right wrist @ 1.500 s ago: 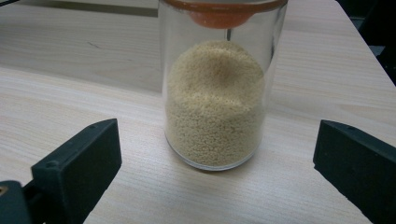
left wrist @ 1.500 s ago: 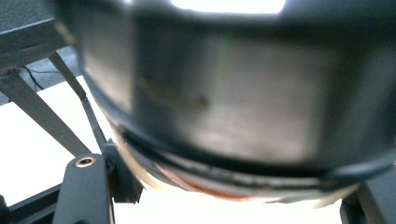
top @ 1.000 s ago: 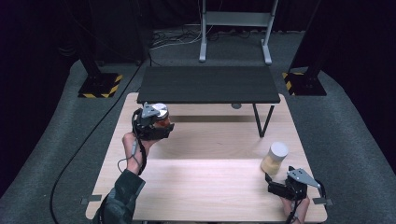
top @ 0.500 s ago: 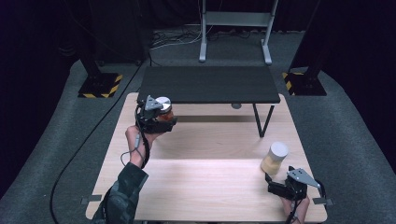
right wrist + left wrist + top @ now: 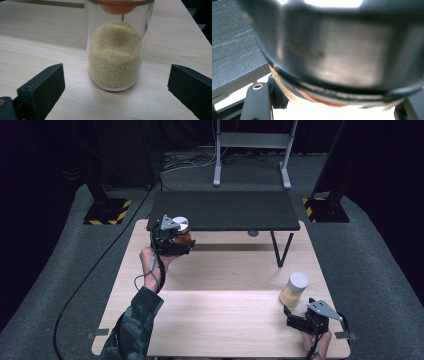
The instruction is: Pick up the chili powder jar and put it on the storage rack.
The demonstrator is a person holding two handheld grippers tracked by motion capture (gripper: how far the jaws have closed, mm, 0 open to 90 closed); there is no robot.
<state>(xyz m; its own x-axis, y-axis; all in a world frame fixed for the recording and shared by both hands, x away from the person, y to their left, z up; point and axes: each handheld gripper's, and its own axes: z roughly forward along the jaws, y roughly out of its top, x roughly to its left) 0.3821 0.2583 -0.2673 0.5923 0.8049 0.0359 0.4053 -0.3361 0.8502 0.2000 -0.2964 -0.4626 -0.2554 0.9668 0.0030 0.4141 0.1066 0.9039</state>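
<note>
my left hand [image 5: 150,262] reaches up the left side of the high view, forearm stretched from the bottom edge, and my left gripper [image 5: 172,239] is clamped on a jar [image 5: 181,231] with a silver lid, held above the light table [image 5: 225,270] at the near edge of the black shelf [image 5: 225,210]. something reddish shows in that jar; in the left gripper view its lid [image 5: 342,50] sits blurred right against the camera. my right hand [image 5: 317,342] rests low at the lower right, its right gripper [image 5: 300,320] spread wide. just ahead of it a clear jar of pale grain [image 5: 116,50] stands upright on the table, about two thirds full, untouched between the jaws.
</note>
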